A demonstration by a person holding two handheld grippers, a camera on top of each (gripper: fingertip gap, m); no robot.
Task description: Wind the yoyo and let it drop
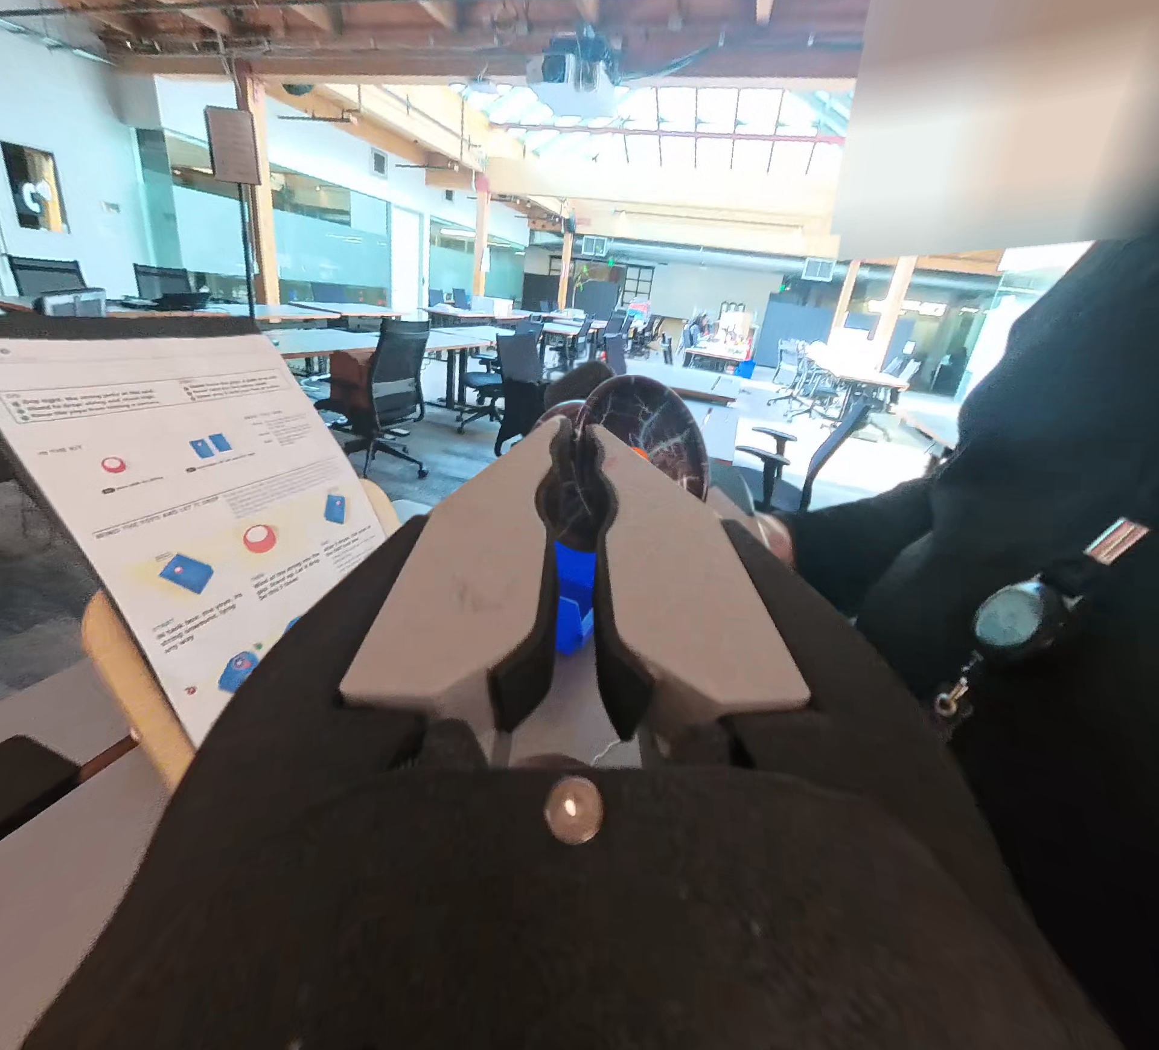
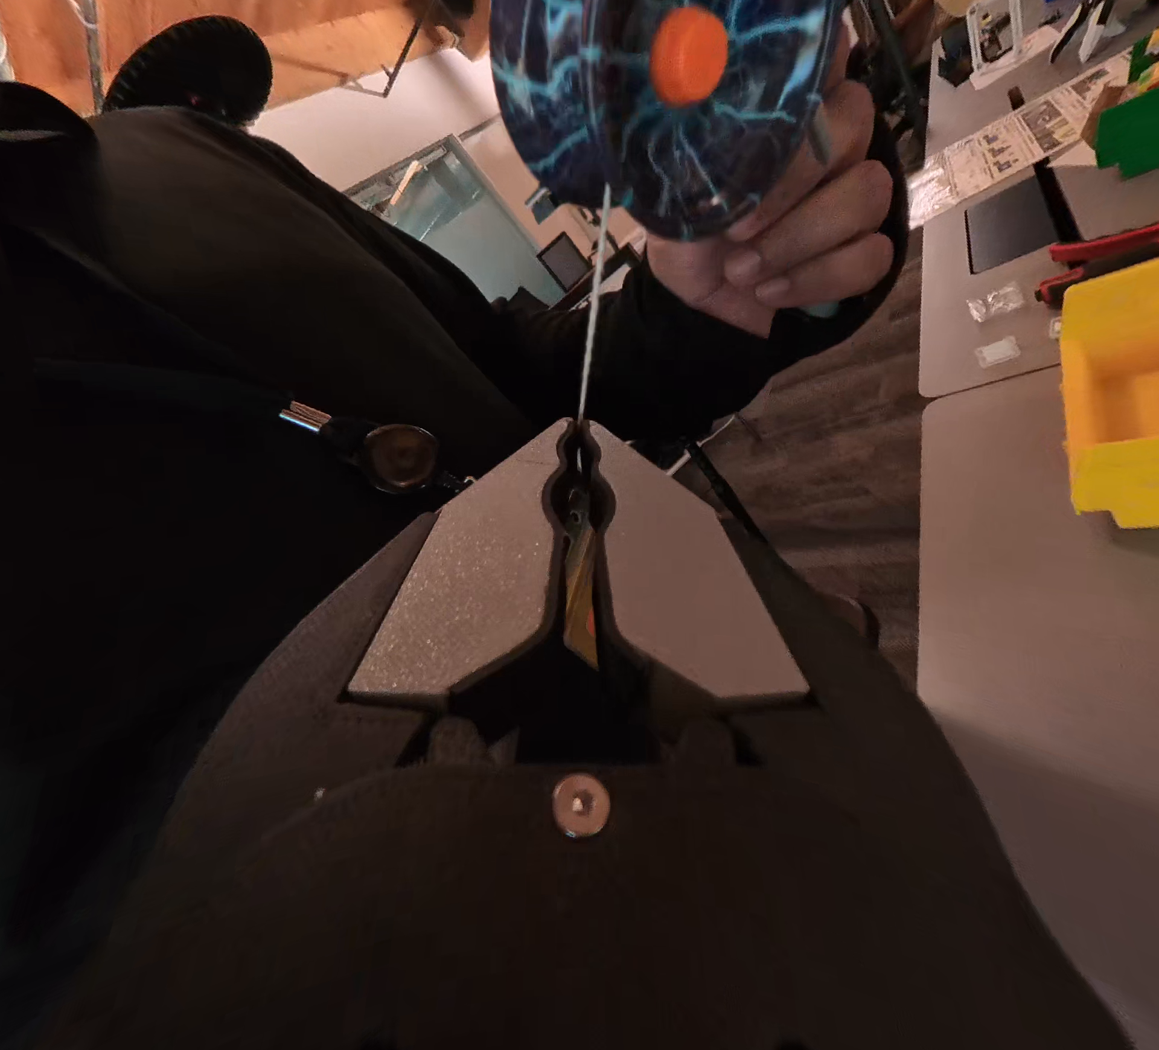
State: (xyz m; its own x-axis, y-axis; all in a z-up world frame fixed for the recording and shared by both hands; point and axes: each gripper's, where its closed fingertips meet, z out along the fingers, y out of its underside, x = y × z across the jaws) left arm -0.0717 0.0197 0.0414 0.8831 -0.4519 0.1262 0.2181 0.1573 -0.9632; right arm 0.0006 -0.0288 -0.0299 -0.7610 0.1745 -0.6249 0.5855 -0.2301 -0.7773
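Black gripper housing fills the lower half of both wrist views, grey finger plates converging above it.

Left gripper (image 1: 580,433): fingers nearly together, clamped on the rim of the yoyo (image 1: 646,430). I see the yoyo edge-on at frame centre, a dark disc with pale lightning-like veins and a spot of orange at its hub, standing up past the fingertips. A blue block (image 1: 574,599) shows through the slot between the finger plates, lower down. An instruction sheet (image 1: 182,493) leans on a stand at middle left. The person's dark sleeve (image 1: 878,524) crosses the right side, with a round badge reel (image 1: 1013,621) hanging at the far right. Office chairs and desks fill the background.

Right gripper (image 2: 580,424): fingers pressed together at the tips, pinching the white string (image 2: 596,292). I read the string as taut, running straight up from the fingertips into the groove of the yoyo (image 2: 665,60) at upper centre. Here the yoyo faces the camera: dark blue disc, cyan veins, orange hub cap (image 2: 688,55). The person's hand (image 2: 809,242) sits just behind and below the disc at upper right, wrapped round a dark handle. A yellow bin (image 2: 1110,392) stands at the right edge on a grey table (image 2: 1028,612), with papers and small parts farther up the frame.
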